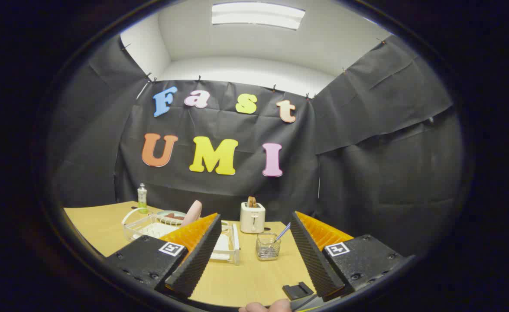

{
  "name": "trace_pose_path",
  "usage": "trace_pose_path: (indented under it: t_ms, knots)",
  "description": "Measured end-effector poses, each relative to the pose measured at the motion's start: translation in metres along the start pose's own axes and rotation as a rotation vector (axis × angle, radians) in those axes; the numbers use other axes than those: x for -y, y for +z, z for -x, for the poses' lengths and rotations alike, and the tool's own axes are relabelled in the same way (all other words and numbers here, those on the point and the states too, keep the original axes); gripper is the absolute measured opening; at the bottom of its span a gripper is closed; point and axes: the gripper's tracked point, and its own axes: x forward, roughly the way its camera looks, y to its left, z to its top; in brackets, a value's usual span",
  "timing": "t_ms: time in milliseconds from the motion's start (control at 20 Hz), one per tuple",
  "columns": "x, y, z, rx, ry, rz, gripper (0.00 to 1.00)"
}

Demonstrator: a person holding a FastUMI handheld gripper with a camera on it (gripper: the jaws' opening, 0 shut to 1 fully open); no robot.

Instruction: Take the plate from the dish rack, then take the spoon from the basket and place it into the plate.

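A white wire dish rack stands on the wooden table beyond my left finger, which covers part of it. A pink plate stands on edge in the rack, just past that finger's tip. A small mesh basket sits ahead between the fingers, nearer the right one, with a spoon's blue handle sticking up out of it. My gripper is open, held well back from both, with nothing between its fingers.
A white toaster with bread in it stands behind the basket. A green-tinted bottle stands at the table's far left, behind the rack. A small black block lies on the table near the right finger. A person's fingertips show below.
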Motion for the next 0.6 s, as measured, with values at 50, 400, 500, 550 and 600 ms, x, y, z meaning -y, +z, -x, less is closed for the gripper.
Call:
trace_pose_path:
  t_ms: [50, 400, 500, 550, 600]
  knots:
    - [-0.001, -0.001, -0.001, -0.005, 0.001, -0.003, 1.00]
    - [-0.004, -0.014, -0.008, -0.042, 0.004, -0.017, 1.00]
    - [-0.005, -0.015, -0.009, -0.045, 0.007, -0.019, 1.00]
    - [-0.006, -0.013, -0.009, -0.043, 0.007, -0.020, 1.00]
    - [-0.006, -0.012, -0.010, -0.039, 0.006, -0.018, 1.00]
